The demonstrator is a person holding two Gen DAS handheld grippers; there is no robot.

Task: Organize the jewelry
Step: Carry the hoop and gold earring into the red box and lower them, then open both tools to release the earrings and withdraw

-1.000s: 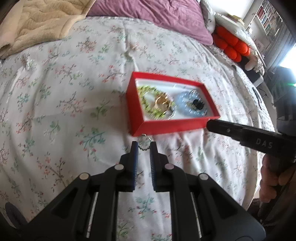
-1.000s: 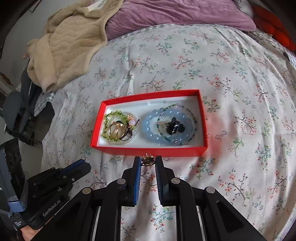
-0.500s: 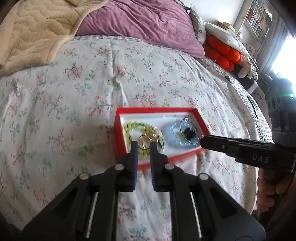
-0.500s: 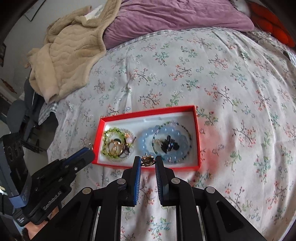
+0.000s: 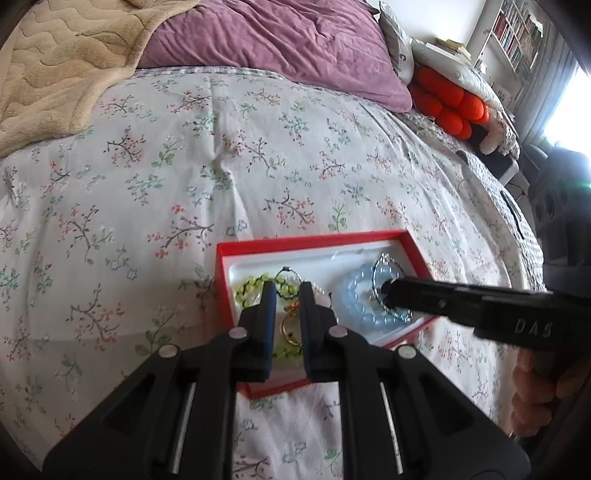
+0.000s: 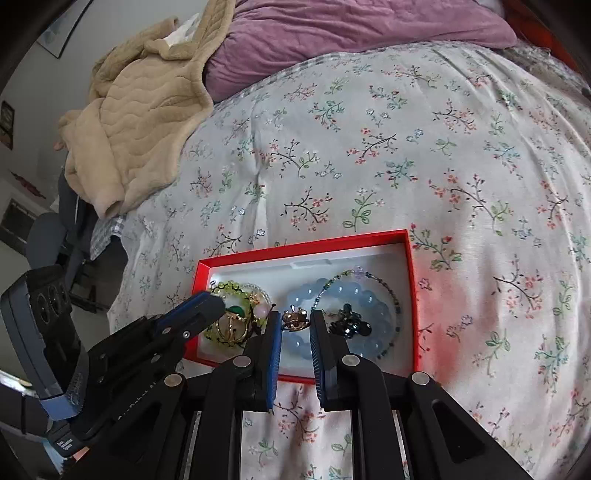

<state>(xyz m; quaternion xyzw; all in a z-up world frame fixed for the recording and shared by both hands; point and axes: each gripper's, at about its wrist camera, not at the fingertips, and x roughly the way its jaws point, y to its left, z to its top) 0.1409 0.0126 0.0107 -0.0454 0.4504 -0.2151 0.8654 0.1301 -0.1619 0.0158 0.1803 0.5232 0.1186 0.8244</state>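
Directly under both claws, we are hovering over the box (image 6: pixel 413 295): left gripper (image 5: pixel 288 291) pinching a ring (image 5: pixel 287 276), right gripper (image 6: pixel 295 320) pinching a gold ring (image 6: pixel 295 319).

A home bedroom: a bed with a floral bedspread (image 5: pixel 258 155), a purple duvet (image 5: pixel 280 40), a beige quilted blanket (image 6: pixel 144 122), orange cushions (image 5: pixel 448 101) and a bookshelf (image 5: pixel 513 29) by the window

bedroom in daylight, bed filling both views

floral bedspread (image 5: pixel 221 155) covers the bed; purple duvet (image 5: pixel 277 40) at 12 o'clock, beige blanket (image 6: pixel 140 122) at 10 o'clock, orange cushion (image 5: pixel 447 103) and white bookshelf (image 5: pixel 513 33) at 2 o'clock, bright window (image 5: pixel 569 110) at 3 o'clock.
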